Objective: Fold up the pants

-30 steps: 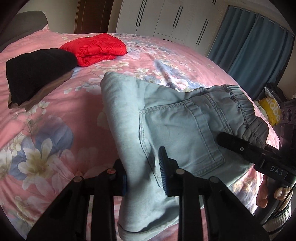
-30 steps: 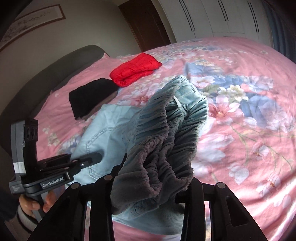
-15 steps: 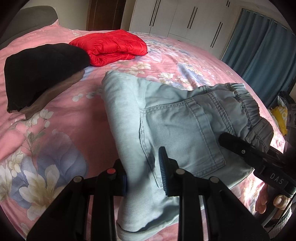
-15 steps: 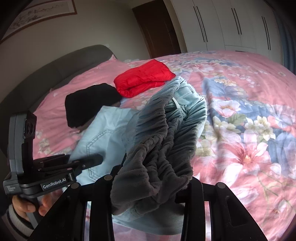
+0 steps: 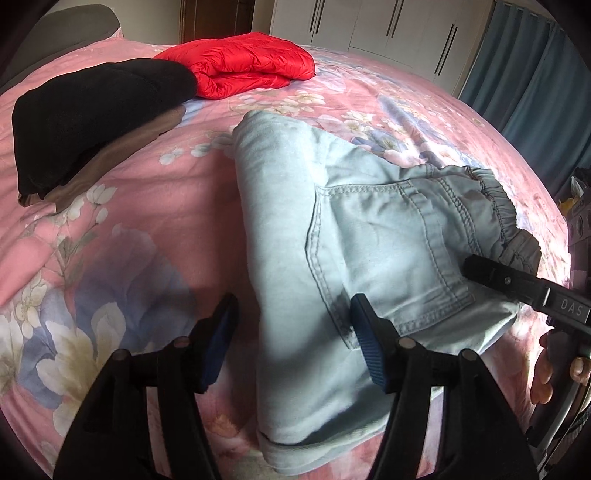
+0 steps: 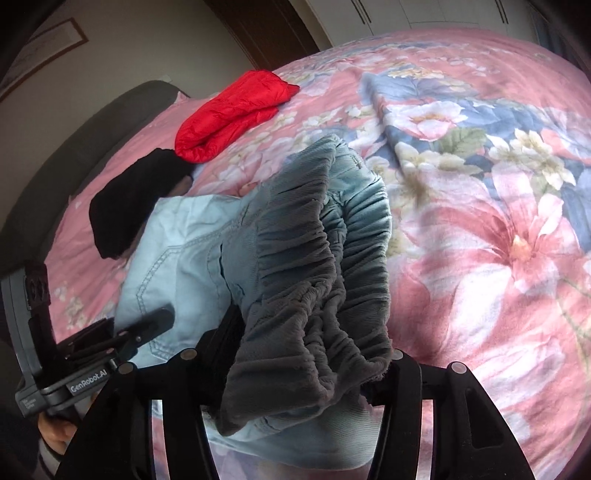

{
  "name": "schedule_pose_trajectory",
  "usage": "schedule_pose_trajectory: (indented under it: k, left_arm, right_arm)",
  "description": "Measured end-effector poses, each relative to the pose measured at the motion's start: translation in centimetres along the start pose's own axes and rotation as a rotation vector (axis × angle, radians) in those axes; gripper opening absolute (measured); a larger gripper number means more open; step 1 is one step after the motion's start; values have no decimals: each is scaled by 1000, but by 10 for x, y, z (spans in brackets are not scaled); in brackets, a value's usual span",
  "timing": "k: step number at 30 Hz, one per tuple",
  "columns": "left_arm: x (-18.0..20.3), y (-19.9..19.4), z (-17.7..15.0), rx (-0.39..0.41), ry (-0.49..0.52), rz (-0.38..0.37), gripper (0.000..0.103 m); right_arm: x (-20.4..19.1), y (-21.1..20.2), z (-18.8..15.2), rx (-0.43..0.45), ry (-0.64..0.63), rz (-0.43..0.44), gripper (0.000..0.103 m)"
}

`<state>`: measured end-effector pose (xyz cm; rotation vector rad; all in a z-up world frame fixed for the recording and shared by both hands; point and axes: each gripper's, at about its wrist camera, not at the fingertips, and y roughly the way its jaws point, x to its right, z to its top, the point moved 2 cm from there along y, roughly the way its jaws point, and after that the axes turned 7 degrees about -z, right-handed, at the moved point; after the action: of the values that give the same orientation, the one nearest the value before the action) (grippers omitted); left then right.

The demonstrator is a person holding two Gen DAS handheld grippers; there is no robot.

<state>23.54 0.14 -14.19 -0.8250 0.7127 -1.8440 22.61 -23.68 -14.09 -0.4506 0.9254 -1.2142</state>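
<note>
Light blue pants (image 5: 354,251) lie folded on the pink floral bed (image 5: 122,206), back pocket up, elastic waistband at the right. My left gripper (image 5: 291,332) is open over the folded edge, its fingers apart with the left pad off the cloth. My right gripper (image 6: 306,354) is shut on the bunched elastic waistband (image 6: 314,280) and holds it up off the bed. The right gripper's finger (image 5: 517,284) shows at the waistband in the left wrist view. The left gripper (image 6: 122,343) shows at the lower left of the right wrist view.
A folded red padded jacket (image 5: 243,62) and a black garment (image 5: 92,110) over a brown one lie farther up the bed. White wardrobes (image 5: 388,26) and blue curtains (image 5: 535,81) stand beyond. The bed's edge is at the right.
My left gripper has opened and let go of the pants' folded edge. The pants have settled lower onto the bed. My right gripper still holds the waistband.
</note>
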Motion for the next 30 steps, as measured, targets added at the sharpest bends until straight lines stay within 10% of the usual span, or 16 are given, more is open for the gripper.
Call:
schedule_pose_trajectory:
  k: [30]
  left_arm:
    - [9,-20,-26,1,24,67,67]
  right_arm:
    - [-1,-21,-27,7,-58,-144,64]
